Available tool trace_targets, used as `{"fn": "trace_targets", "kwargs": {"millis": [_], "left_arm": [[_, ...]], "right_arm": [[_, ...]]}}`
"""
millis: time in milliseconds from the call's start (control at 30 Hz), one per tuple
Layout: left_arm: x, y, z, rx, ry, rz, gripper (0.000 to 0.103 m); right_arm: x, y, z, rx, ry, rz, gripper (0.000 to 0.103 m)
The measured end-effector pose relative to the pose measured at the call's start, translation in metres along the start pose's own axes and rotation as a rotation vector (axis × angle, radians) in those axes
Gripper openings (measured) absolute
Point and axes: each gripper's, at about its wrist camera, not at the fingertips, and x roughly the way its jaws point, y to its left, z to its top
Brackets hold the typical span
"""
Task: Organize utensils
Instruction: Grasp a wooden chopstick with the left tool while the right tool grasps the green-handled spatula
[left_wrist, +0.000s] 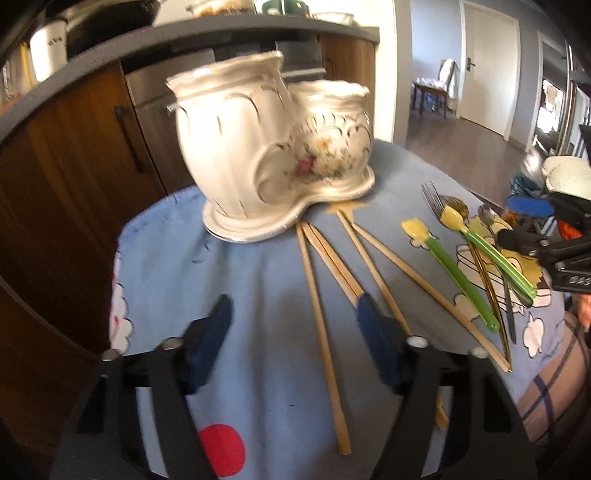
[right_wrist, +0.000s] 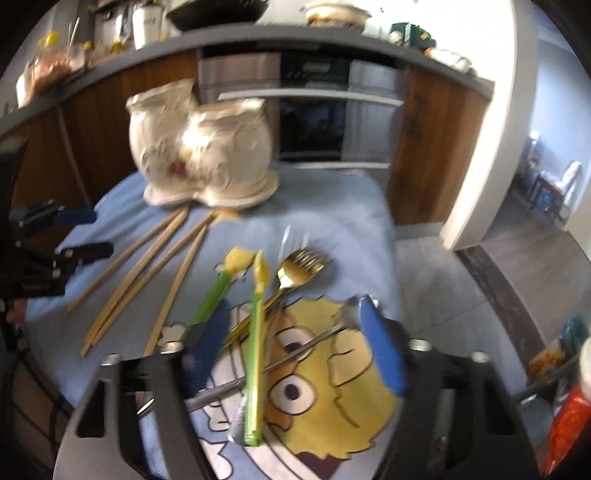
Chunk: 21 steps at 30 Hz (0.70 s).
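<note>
Right wrist only: oven (right_wrist: 314, 110).

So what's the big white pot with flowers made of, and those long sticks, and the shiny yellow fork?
The white pot looks like glazed ceramic: glossy, with painted flowers and thin gilt lines. The long sticks seem to be bare wood or bamboo: pale tan, matte. The fork looks like gold-coloured metal, since it shines like a mirror; it could be a coating.
</note>
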Motion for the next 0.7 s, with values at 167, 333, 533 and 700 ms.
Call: {"fn": "trace_targets", "kwargs": {"millis": [167, 333, 533, 700], "left_arm": [[0.009, -0.007, 0.000, 0.050, 0.076, -0.030, 0.050], [0.028, -0.007, 0.002, 0.042, 0.159, -0.060, 0.017], [0.035, -0.004, 0.006, 0.009, 0.190, -0.072, 0.008], [0.036, 0.006, 0.008, -0.010, 0.193, -0.090, 0.005]], "right_arm": [[0.007, 0.008, -0.004, -0.034, 0.051, 0.039, 0.033], [0.010, 0.013, -0.003, -0.063, 0.082, 0.046, 0.023], [0.016, 0.013, 0.001, -0.071, 0.112, 0.045, 0.010], [0.011, 0.015, 0.001, -0.080, 0.099, 0.059, 0.009]]}}
